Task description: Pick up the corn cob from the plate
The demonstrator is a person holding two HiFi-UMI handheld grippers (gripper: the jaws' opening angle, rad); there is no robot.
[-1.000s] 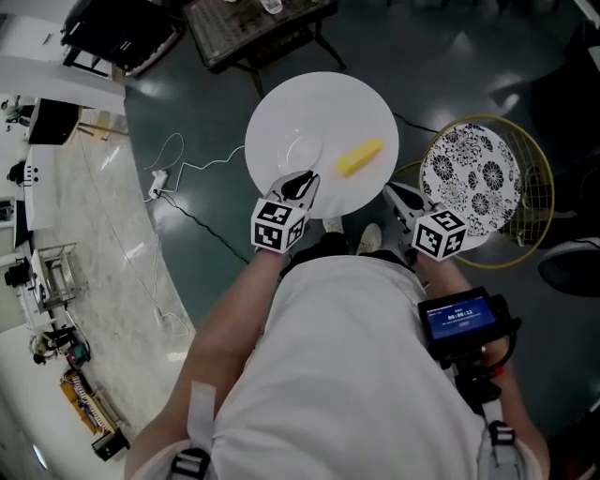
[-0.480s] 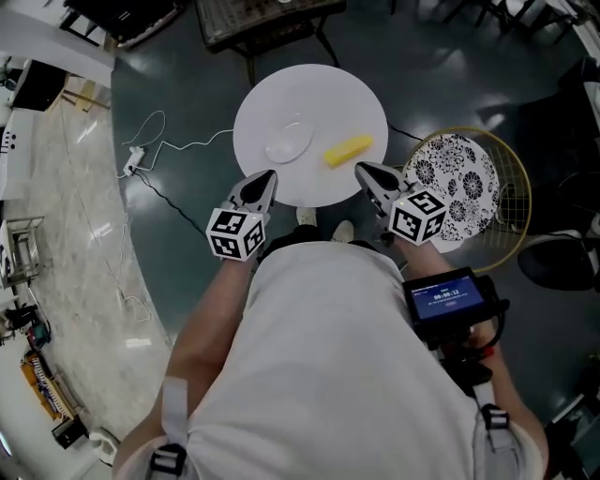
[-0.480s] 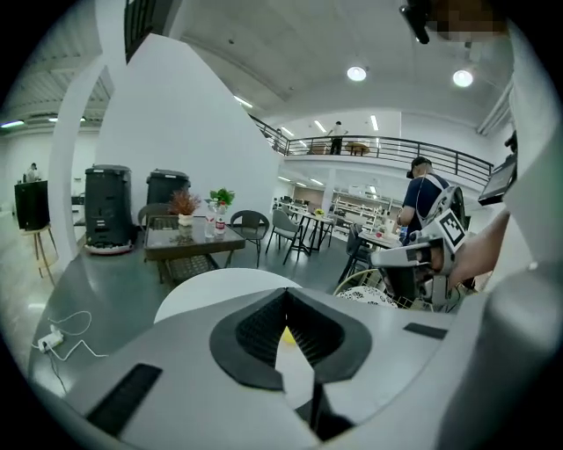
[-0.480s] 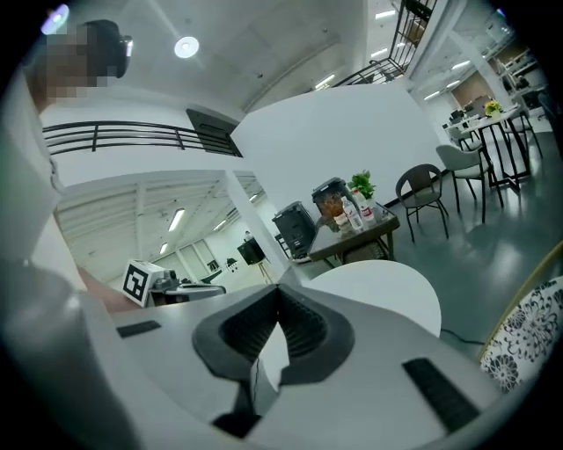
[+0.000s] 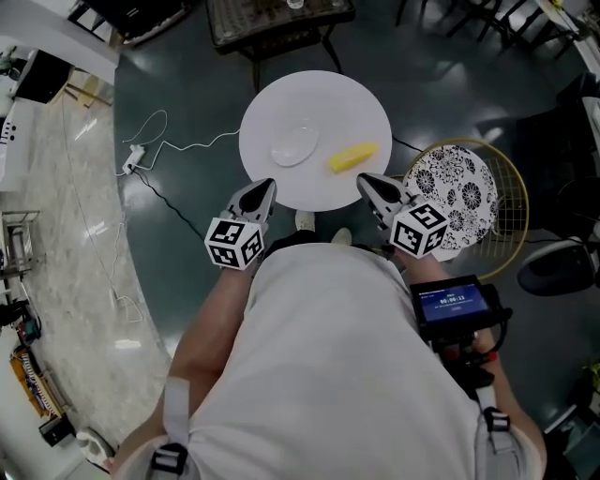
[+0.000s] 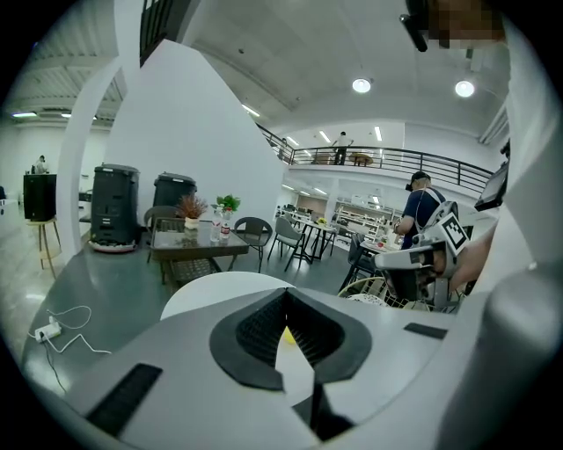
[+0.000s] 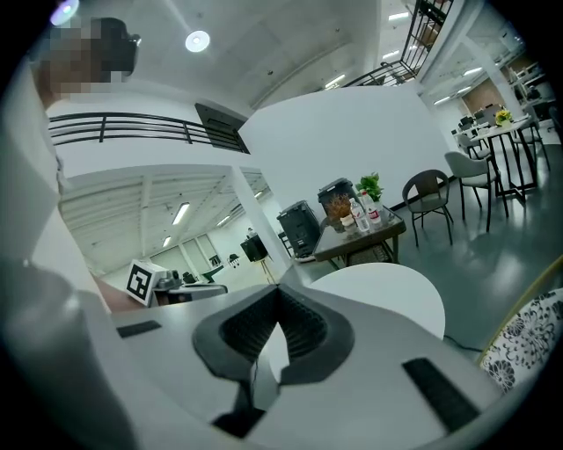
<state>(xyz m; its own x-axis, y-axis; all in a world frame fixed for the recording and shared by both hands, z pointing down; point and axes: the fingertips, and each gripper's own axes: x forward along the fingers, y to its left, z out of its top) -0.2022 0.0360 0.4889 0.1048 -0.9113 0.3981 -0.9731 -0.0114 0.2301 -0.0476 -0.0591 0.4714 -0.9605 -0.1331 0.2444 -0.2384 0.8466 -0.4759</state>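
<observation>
A yellow corn cob (image 5: 353, 157) lies on the round white tabletop (image 5: 347, 103), just right of a small clear plate (image 5: 294, 145). My left gripper (image 5: 258, 197) hovers at the table's near edge, left of the cob and apart from it, jaws shut and empty. My right gripper (image 5: 375, 192) hangs at the near right edge, just short of the cob, also shut with nothing in it. In the left gripper view the left gripper (image 6: 286, 294) has its pads meeting, with a sliver of the yellow cob (image 6: 288, 335) showing beyond them. In the right gripper view the right gripper (image 7: 280, 292) points over the white tabletop (image 7: 387, 294).
A black-and-white patterned plate (image 5: 457, 192) rests on a gold wire stand at the right. A white cable (image 5: 159, 150) trails over the floor on the left. A dark side table (image 5: 272, 23) stands beyond. A person (image 6: 422, 211) stands far off.
My left gripper has drawn back off the tabletop to its near edge and its jaws have closed. My right gripper has risen and shifted left, toward the cob.
</observation>
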